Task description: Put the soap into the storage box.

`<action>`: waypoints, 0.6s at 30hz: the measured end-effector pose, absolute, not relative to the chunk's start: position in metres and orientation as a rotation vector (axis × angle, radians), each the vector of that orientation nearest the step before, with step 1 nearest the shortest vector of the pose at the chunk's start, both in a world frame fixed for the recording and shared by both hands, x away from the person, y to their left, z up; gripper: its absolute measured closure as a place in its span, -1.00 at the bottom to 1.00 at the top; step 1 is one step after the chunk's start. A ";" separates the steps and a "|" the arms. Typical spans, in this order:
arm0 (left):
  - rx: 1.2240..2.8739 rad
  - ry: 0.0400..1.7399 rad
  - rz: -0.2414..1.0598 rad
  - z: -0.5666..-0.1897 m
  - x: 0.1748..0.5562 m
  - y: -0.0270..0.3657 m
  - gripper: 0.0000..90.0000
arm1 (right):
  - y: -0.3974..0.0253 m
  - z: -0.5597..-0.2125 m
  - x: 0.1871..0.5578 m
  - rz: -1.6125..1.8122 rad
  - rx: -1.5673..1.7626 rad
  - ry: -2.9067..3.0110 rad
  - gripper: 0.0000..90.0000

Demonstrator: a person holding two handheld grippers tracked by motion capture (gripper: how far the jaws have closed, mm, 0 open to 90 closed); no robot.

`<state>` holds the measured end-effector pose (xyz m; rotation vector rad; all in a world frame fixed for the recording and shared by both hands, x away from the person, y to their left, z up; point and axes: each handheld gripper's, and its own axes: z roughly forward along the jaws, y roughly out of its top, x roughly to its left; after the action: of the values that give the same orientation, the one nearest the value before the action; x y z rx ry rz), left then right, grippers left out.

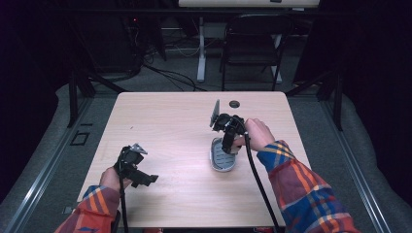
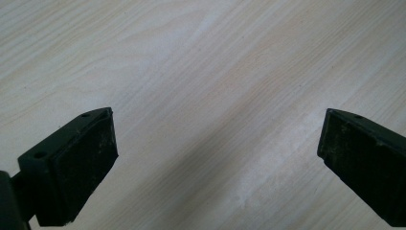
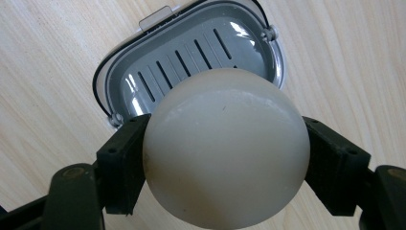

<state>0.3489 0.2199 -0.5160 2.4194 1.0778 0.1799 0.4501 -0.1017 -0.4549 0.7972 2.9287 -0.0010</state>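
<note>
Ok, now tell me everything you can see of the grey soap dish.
The soap dish is an oval grey tray, plastic by its glossy look, with a row of drain slots along its floor and a raised rim. A small tab sticks out from one long side and a thin dark wire bail loops around it on little pivots. It lies flat on the wooden table, open and empty. The right gripper hovers above it, clamping a rounded cream soap bar.

From above my side, the high view looks forward and down over the whole worktop (image 1: 170, 121). My left gripper view sits close over bare wood. My right gripper view looks down onto the soap dish (image 3: 158, 72), shared with the high view (image 1: 222, 162).
</note>
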 end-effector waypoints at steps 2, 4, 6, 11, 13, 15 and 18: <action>2.421 1.079 0.181 -0.516 0.349 0.220 -1.00 | -0.099 -0.457 0.451 -0.006 0.792 2.933 -0.45; 2.420 1.080 0.181 -0.516 0.349 0.220 -1.00 | -0.097 -0.459 0.452 0.000 0.794 2.939 -0.45; 2.420 1.079 0.180 -0.516 0.349 0.221 -1.00 | -0.095 -0.461 0.453 -0.001 0.787 2.942 -0.45; 2.419 1.079 0.182 -0.516 0.349 0.221 -1.00 | -0.090 -0.465 0.454 -0.009 0.777 2.950 -0.45; 2.419 1.079 0.182 -0.516 0.349 0.221 -1.00 | -0.088 -0.468 0.454 -0.001 0.784 2.952 -0.45; 2.418 1.079 0.182 -0.516 0.349 0.221 -1.00 | -0.086 -0.470 0.455 -0.004 0.781 2.955 -0.45; 2.419 1.080 0.182 -0.516 0.349 0.221 -1.00 | -0.083 -0.474 0.456 -0.002 0.773 2.961 -0.45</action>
<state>0.3488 0.2207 -0.5157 2.4186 1.0798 0.1824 0.4555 -0.0833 -0.4739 0.7733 2.9610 -0.0021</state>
